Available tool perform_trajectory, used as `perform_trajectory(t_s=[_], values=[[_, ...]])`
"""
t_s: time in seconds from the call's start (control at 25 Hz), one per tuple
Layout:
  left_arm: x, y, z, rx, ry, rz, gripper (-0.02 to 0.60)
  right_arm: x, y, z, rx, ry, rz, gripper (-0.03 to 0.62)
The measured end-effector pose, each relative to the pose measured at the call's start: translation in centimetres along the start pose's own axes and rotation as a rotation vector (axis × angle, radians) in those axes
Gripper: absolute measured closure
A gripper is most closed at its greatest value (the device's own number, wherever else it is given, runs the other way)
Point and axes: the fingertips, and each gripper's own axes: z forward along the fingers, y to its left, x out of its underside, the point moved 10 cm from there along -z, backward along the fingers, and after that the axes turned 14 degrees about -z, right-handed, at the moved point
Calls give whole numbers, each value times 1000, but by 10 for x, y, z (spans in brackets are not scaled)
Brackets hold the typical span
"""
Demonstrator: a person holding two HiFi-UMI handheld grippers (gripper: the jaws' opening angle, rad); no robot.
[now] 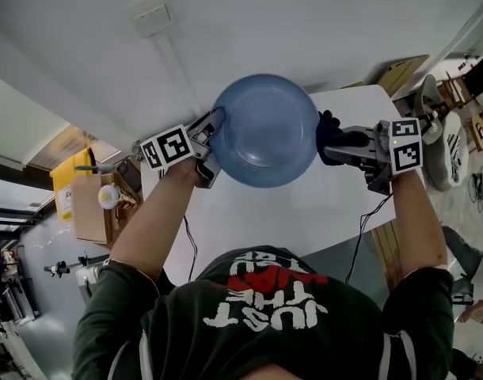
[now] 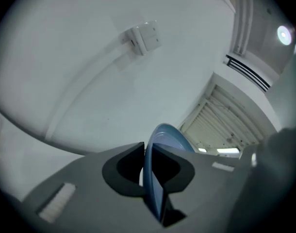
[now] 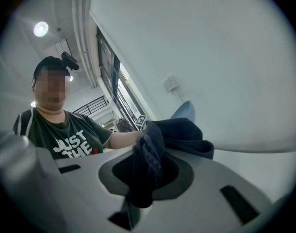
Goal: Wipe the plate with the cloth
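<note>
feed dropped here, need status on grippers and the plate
Left gripper shut on plate rim. Right gripper shut on cloth, cloth at plate's right edge. Nothing in the way.

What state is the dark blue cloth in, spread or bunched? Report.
Bunched: the dark blue cloth is a crumpled wad clamped in the right gripper.

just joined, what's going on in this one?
A person is working with two handheld grippers over a white table. The left gripper is clamped on the rim of a blue plate, holding it up off the table. The right gripper grips a dark cloth, bunched at the plate's opposite rim. Whether the cloth touches the plate is unclear.
</note>
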Motion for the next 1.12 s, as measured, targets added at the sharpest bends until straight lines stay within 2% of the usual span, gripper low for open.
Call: perform_trajectory(t_s=[0.2,0.32,0.52,0.68,0.76,0.92,1.04,1.12], values=[[7,5,0,-7,-125,-157,552,12,27,25,-10,-41,-34,557],[14,7,2,-20,-168,-224,552,16,41,40,30,-64,-79,557],[26,10,0,-58,-204,-318,553,21,57,56,167,-141,-136,557],[43,12,3,-68,-152,-406,553,28,65,66,339,-181,-217,557],[48,14,4,-69,-136,-432,554,29,67,69,391,-192,-263,557],[53,9,3,-53,-129,-470,556,30,79,83,478,-104,-435,557],[60,6,8,-41,-110,-513,556,34,86,105,515,-10,-602,557],[63,7,10,-39,-97,-540,556,40,86,122,531,35,-673,557]])
